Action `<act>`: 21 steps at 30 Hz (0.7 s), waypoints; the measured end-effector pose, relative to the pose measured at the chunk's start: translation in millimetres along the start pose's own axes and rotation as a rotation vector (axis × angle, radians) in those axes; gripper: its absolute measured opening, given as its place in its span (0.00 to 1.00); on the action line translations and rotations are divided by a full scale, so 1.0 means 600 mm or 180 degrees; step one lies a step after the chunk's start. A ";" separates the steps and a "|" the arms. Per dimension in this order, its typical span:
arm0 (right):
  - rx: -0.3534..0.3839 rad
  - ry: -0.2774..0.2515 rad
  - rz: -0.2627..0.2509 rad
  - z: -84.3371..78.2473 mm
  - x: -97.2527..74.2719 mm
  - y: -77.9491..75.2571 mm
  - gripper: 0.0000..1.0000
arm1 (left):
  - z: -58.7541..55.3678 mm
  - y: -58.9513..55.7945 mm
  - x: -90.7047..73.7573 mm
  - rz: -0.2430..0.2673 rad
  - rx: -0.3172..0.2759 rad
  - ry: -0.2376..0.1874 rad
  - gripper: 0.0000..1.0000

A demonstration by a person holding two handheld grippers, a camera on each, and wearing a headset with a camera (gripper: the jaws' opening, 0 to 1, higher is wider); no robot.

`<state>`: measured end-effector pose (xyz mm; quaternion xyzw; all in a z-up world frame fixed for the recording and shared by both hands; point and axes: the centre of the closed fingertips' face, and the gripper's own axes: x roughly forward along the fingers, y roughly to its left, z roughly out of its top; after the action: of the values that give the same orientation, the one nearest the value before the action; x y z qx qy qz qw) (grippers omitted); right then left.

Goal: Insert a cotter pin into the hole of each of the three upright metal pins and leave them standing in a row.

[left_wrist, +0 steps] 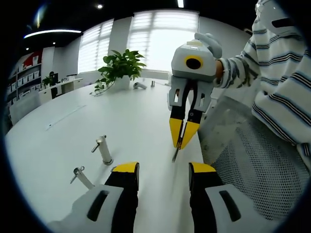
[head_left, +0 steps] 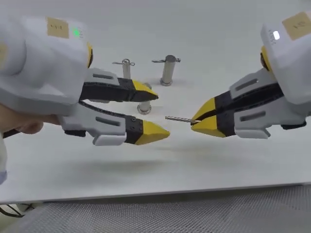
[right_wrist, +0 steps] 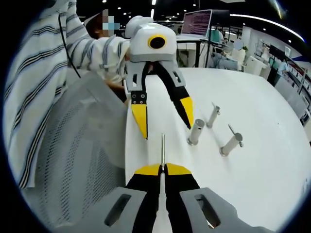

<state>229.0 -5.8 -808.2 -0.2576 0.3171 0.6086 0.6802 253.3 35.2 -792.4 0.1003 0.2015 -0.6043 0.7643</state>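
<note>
Now working on third of three. Left gripper hanging with jaws spread, holding nothing. Rear-left pin standing already fitted; bare pin standing just behind left jaws; rear-right pin fitted too. Last cotter pin pointing leftward at bare pin, right gripper pinching its tail. Next move probably calling for steadying bare pin and aligning wire with hole.

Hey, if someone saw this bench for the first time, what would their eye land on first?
Most likely the two yellow-tipped grippers facing each other above the white table: the right gripper shut on a thin cotter pin, aimed at the open left gripper. Behind them stand three metal pins: the back-left pin and back-right pin each carry one too, while the front pin looks bare.
</note>
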 end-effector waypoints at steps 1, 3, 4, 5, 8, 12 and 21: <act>0.0015 0.0010 -0.0011 -0.002 0.000 -0.002 0.03 | 0.001 0.004 -0.001 0.0041 0.0014 -0.0008 0.44; 0.0071 0.0023 -0.0050 -0.004 0.000 -0.008 0.03 | 0.002 0.024 -0.004 0.0219 0.0006 -0.0040 0.51; 0.0106 0.0032 -0.0071 -0.006 0.002 -0.011 0.03 | 0.001 0.031 -0.005 0.0271 -0.0020 -0.0063 0.53; 0.0126 0.0044 -0.0086 -0.008 0.003 -0.014 0.03 | 0.000 0.038 -0.005 0.0333 -0.0053 -0.0074 0.54; 0.0245 0.0086 -0.0124 -0.010 0.004 -0.019 0.03 | -0.008 0.053 -0.004 0.0415 -0.0121 -0.0071 0.54; 0.0303 0.0112 -0.0144 -0.011 0.006 -0.024 0.03 | -0.023 0.059 0.001 0.0405 -0.0151 -0.0008 0.54; 0.0519 0.0169 -0.0243 -0.017 0.010 -0.040 0.03 | -0.040 0.067 0.010 0.0390 -0.0219 0.0067 0.48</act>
<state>251.7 -12.3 -820.4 -0.2293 0.3735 0.5474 0.7129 288.5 49.4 -820.5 0.0924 0.2237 -0.5480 0.8007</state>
